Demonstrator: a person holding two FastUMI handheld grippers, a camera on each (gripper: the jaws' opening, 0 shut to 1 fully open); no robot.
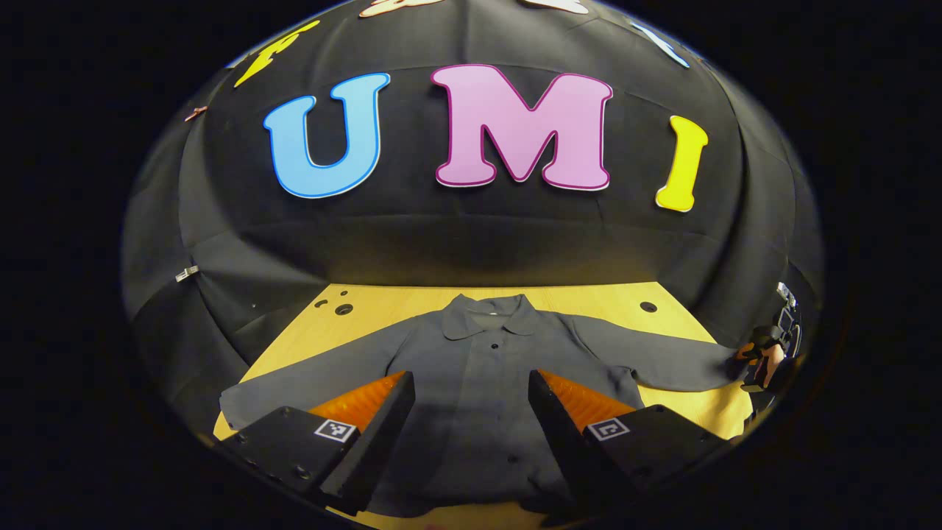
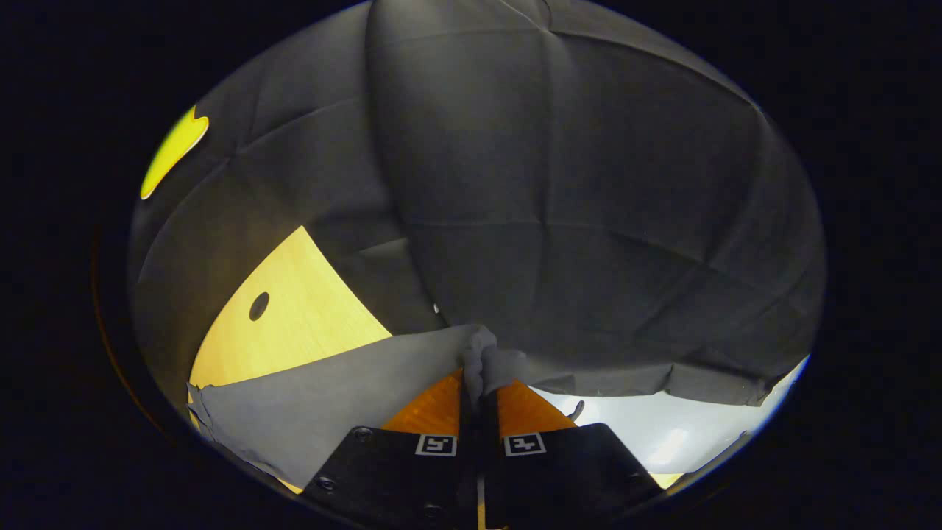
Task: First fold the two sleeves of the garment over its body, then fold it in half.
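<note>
On the table [image 1: 677, 298], a grey shirt [image 1: 478, 383] lies flat, sleeves spread.
Left gripper [image 1: 471, 397] hovers above it, jaws spread; right gripper [image 2: 480, 397] jaws pinch the sleeve cuff [image 2: 482, 361].

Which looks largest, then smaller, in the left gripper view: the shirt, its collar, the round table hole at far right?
1. shirt, spread flat across the table
2. collar
3. table hole
The hole lies farther from the camera, so its true size is unsure.

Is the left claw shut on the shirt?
No. The left claw is open above the shirt, its fingers wide apart and gripping nothing.
</note>
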